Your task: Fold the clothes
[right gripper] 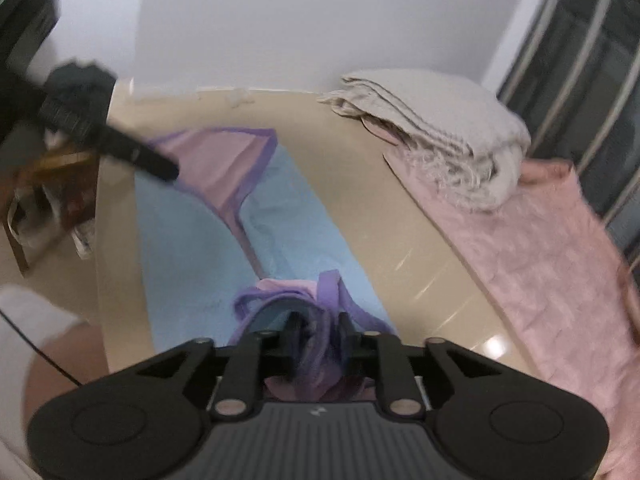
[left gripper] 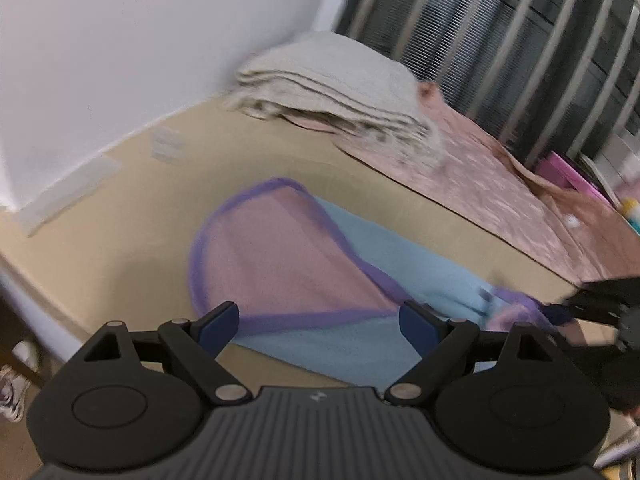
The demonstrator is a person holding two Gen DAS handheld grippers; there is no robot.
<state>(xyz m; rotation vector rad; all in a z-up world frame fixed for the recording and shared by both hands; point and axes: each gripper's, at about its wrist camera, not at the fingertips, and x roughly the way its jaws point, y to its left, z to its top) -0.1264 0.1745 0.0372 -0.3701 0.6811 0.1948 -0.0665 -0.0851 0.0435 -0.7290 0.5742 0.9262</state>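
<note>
**Pink and blue garment on the table, one claw gripping its edge**

Pink fabric trimmed in purple lies over a light blue layer: the garment (left gripper: 304, 264) stretches across the middle of the beige table (left gripper: 132, 208) in the left wrist view. The left gripper (left gripper: 320, 320), at the bottom of that frame, stands wide, its blue pads (left gripper: 218, 322) hovering over the near edge of the cloth with nothing between them.

In the right wrist view the garment (right gripper: 224, 200) runs from the upper left centre down to the bottom centre. There the right gripper (right gripper: 318, 328) has its jaws drawn narrow around a bunched fold of purple trim and pink cloth, which fills the gap between them; the fabric is pinched there.

A stack of folded grey towels (left gripper: 340, 88) sits in the upper middle of the left wrist frame, resting on a pink bedspread (left gripper: 500, 192) that runs down the right side. Behind them, metal window bars (left gripper: 520, 40) fill the upper right, and a white wall (left gripper: 120, 40) the upper left. Both frames are somewhat blurred.
</note>
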